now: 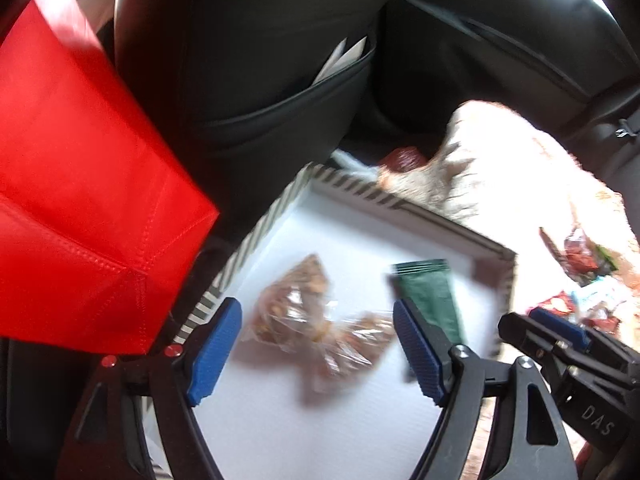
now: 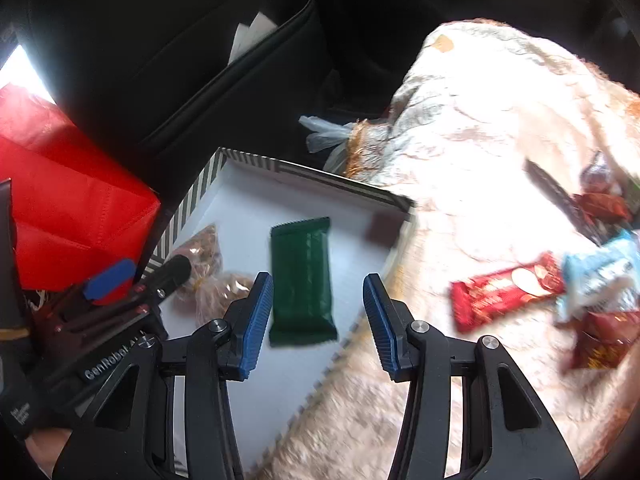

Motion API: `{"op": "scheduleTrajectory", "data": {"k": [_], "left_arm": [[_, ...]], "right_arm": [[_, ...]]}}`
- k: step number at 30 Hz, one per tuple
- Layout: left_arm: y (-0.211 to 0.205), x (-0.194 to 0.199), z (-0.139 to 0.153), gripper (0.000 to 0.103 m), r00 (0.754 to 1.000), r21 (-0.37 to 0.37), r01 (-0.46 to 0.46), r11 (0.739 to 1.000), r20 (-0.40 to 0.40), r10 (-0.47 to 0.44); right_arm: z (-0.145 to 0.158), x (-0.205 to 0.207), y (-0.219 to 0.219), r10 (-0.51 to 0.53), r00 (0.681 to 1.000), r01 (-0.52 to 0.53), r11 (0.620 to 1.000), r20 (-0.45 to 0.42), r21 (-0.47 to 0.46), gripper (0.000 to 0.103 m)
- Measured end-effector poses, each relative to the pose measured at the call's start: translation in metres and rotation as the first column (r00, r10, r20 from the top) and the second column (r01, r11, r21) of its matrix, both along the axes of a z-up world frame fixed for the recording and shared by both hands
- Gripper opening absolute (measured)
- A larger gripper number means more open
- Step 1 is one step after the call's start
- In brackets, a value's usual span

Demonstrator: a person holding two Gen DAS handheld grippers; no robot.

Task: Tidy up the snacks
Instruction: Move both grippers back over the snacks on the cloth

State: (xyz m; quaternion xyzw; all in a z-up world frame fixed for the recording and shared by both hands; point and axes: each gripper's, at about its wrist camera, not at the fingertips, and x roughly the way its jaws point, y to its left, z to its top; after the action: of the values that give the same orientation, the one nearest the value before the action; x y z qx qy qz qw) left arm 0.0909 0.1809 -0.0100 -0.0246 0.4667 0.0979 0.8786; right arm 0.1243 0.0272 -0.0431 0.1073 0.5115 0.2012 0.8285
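A white box with a striped rim [image 1: 256,232] [image 2: 208,176] lies on the car seat. In it lie a green snack bar [image 1: 430,294] [image 2: 301,276] and clear bags of brown snacks [image 1: 312,320] [image 2: 208,268]. My left gripper [image 1: 318,352] is open and empty above the bags. My right gripper [image 2: 318,312] is open and empty, just above the green bar's near end. A red wrapped bar [image 2: 506,288], a light blue packet [image 2: 600,276] and other wrapped snacks [image 2: 600,196] lie on a cream patterned cloth [image 2: 480,140] to the right.
A red fabric bag [image 1: 80,200] [image 2: 68,208] stands left of the box. A black seat back with a pocket holding papers [image 1: 280,60] rises behind. A clear plastic bag [image 2: 324,132] lies past the box's far edge. The right gripper shows in the left wrist view [image 1: 560,332].
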Motion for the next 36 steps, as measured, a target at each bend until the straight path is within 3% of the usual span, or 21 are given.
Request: {"op": "scheduleTrajectory", "data": {"k": [2,8,15,16,18,21,29,36], "left_arm": [[-0.014,-0.007,0.008,0.089,0.999,-0.018,0.030,0.999,0.028,-0.029],[-0.062,-0.021,0.015,0.089,0.991,-0.051,0.127,0.991,0.045,-0.125],[-0.117,-0.033,0.011,0.090,0.974,-0.087,0.227,0.970,0.013,-0.227],[-0.124,-0.035,0.009,0.090,0.970,-0.086,0.242,0.966,0.008,-0.242],[-0.135,-0.037,0.007,0.091,0.964,-0.079,0.267,0.960,0.004,-0.267],[-0.151,-0.037,0.002,0.091,0.949,-0.063,0.313,0.948,-0.012,-0.314],[-0.176,-0.021,-0.015,0.091,0.900,-0.036,0.433,0.901,-0.047,-0.434],[-0.195,0.016,-0.034,0.091,0.818,-0.065,0.565,0.823,-0.083,-0.568]], "right_arm": [[0.005,-0.010,-0.014,-0.006,1.000,0.006,1.000,0.009,-0.003,0.047],[0.015,-0.042,-0.069,-0.051,0.997,0.054,0.997,0.052,-0.059,0.047],[0.024,-0.070,-0.128,-0.110,0.989,0.121,0.986,0.097,-0.113,0.047],[0.025,-0.074,-0.136,-0.117,0.988,0.130,0.984,0.104,-0.121,0.049],[0.025,-0.081,-0.146,-0.126,0.986,0.140,0.982,0.114,-0.130,0.063],[0.022,-0.089,-0.161,-0.143,0.983,0.157,0.979,0.113,-0.131,0.066],[0.009,-0.091,-0.189,-0.191,0.979,0.197,0.976,0.068,-0.096,0.066],[0.008,-0.090,-0.200,-0.209,0.976,0.214,0.973,0.061,-0.088,0.066]]}}
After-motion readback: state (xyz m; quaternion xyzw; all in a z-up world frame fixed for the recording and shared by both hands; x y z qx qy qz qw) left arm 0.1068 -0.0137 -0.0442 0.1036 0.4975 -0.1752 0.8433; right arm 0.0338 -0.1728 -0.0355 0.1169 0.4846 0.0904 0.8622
